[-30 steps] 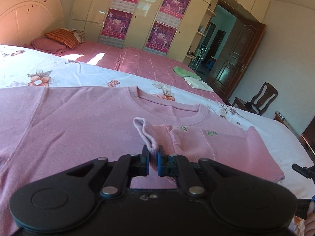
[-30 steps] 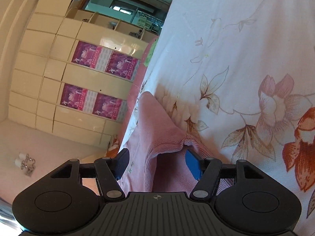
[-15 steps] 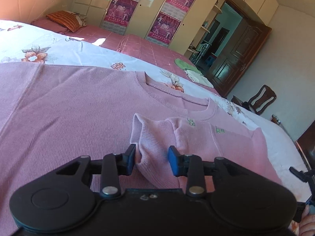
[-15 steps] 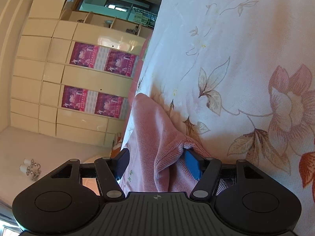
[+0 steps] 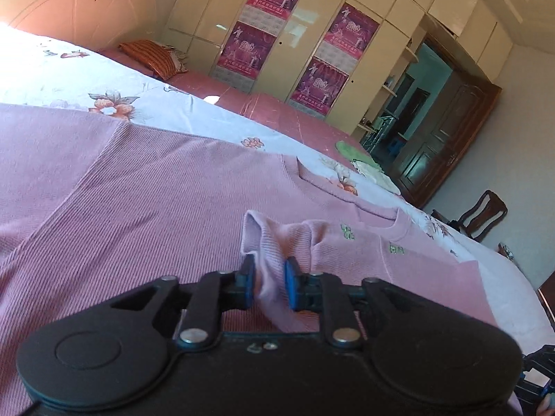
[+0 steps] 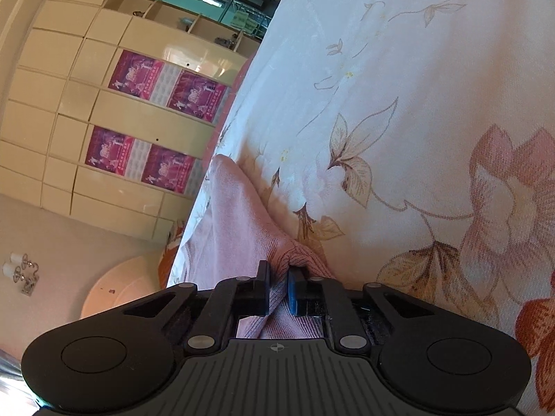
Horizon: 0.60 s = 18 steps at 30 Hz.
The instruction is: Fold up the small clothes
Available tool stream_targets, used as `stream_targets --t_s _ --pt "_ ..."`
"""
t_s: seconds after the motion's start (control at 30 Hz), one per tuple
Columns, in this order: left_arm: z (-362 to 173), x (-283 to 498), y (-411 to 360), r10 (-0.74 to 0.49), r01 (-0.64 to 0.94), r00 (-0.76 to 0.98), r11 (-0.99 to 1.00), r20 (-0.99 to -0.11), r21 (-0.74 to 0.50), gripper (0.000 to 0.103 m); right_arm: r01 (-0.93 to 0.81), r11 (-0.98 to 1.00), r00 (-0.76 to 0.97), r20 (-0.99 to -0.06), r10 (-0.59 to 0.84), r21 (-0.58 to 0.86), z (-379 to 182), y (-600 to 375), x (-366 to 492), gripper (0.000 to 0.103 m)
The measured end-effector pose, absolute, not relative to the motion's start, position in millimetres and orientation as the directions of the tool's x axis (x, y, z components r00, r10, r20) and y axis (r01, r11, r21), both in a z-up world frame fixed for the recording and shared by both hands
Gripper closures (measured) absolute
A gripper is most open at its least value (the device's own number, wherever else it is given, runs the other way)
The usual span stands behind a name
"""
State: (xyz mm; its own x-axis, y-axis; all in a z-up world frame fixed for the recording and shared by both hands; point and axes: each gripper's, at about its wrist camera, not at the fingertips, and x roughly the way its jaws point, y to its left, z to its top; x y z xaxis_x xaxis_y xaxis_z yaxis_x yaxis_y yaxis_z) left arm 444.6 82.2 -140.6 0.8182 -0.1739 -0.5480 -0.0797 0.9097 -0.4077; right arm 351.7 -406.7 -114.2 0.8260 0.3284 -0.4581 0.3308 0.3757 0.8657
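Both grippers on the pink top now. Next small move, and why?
Probably lift the right gripper a little and start carrying its edge over the body. It is shut on the pink top at the bedsheet, while the left gripper stands part-open around the folded sleeve cuff, which lies on the garment. So that fold looks placed and the right side is next.

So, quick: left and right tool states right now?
Left tool: open, pads loosely around the sleeve cuff.
Right tool: shut on the sweater edge.

Bright sunlight; strong fisheye edge distortion
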Motion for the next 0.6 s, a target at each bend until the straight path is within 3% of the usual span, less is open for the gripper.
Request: stream_targets --t_s 0.07,0.13,0.23,0.27,0.3,0.33,0.4,0.5,0.53,0.6 --pt "-136.1 441.3 84.2 -0.17 -0.074 0.829 0.911 -0.532 -0.406 0.049 0.307 0.411 0.819 -0.458 0.344 0.858 -105.9 -406.3 347.4 0.091" --pt "-133.1 443.1 83.2 -0.168 -0.065 0.834 0.916 -0.525 -0.396 0.044 0.273 0.478 0.824 -0.459 0.331 0.835 -94.5 -404.2 340.0 0.09" --pt "-136.7 455.5 78.0 -0.183 -0.05 0.809 0.925 -0.558 -0.377 0.049 0.232 0.575 0.843 -0.458 0.284 0.784 -75.7 -400.9 335.6 0.091" --pt "-138.0 460.6 74.7 -0.182 -0.04 0.799 0.935 -0.573 -0.353 0.056 0.225 0.603 0.843 -0.463 0.273 0.765 -72.7 -399.5 338.3 0.091" --pt "-137.4 463.7 72.0 -0.181 -0.027 0.796 0.942 -0.577 -0.333 0.067 0.217 0.62 0.84 -0.468 0.275 0.754 -71.5 -398.1 342.5 0.091" --pt "-136.8 466.5 70.9 -0.185 -0.017 0.794 0.946 -0.579 -0.325 0.096 0.202 0.643 0.832 -0.476 0.286 0.739 -71.9 -394.7 349.8 0.091" --pt "-133.3 462.6 69.7 -0.182 -0.01 0.821 0.944 -0.541 -0.331 0.096 0.186 0.713 0.813 -0.513 0.274 0.676 -72.8 -384.5 364.6 0.091" --pt "-129.9 454.8 58.0 -0.124 -0.007 0.839 0.971 -0.529 -0.239 0.095 0.155 0.765 0.812 -0.522 0.261 0.625 -69.7 -374.9 382.7 0.091" --pt "-134.6 457.4 54.2 -0.097 -0.023 0.823 0.979 -0.56 -0.203 0.084 0.153 0.781 0.816 -0.523 0.246 0.606 -68.6 -372.7 388.0 0.091" --pt "-138.1 458.7 56.4 -0.076 -0.054 0.817 0.977 -0.572 -0.206 0.08 0.151 0.802 0.816 -0.531 0.229 0.577 -69.2 -368.9 399.9 0.091"
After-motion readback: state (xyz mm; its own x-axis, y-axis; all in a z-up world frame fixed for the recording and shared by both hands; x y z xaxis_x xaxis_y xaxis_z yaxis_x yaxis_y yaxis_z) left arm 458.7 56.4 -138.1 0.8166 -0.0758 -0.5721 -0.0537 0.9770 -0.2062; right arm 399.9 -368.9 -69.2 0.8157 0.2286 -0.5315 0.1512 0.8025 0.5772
